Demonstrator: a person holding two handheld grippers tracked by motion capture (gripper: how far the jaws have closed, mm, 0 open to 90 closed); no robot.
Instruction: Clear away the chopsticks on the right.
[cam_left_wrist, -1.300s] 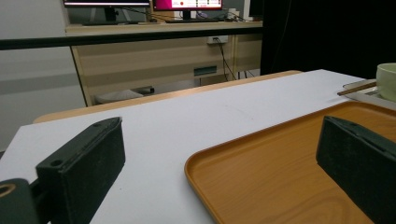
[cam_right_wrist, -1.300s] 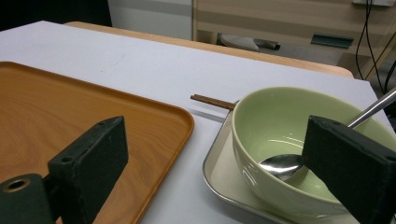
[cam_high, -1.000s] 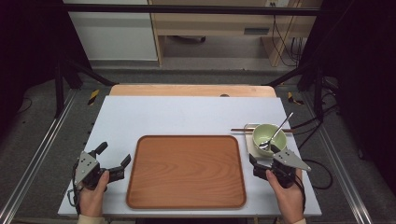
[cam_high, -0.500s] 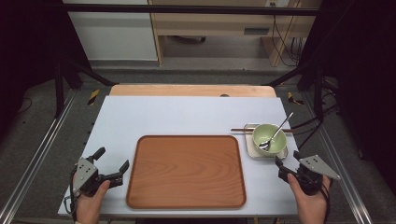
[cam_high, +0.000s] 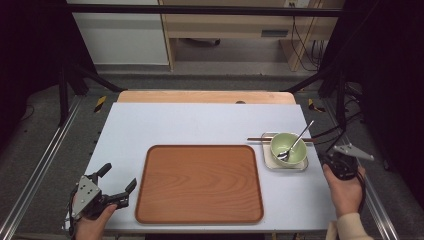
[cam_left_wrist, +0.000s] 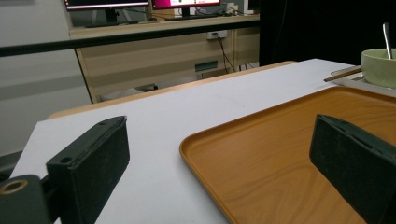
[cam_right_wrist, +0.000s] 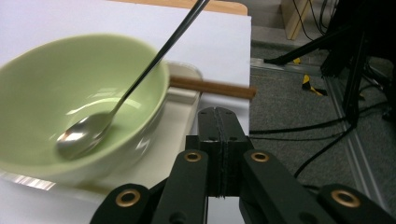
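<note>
The right gripper (cam_right_wrist: 218, 122) has just squeezed its jaws together on nothing, with the bowl (cam_right_wrist: 79, 100) beside them. The left gripper (cam_left_wrist: 224, 154) has jaws spread wide over the tray (cam_left_wrist: 280, 154) edge

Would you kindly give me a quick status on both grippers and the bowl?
Left gripper open, empty, beside the brown wooden tray. Right gripper just closed on nothing, right of the pale green bowl. Metal spoon in bowl. Nothing in the way.
</note>
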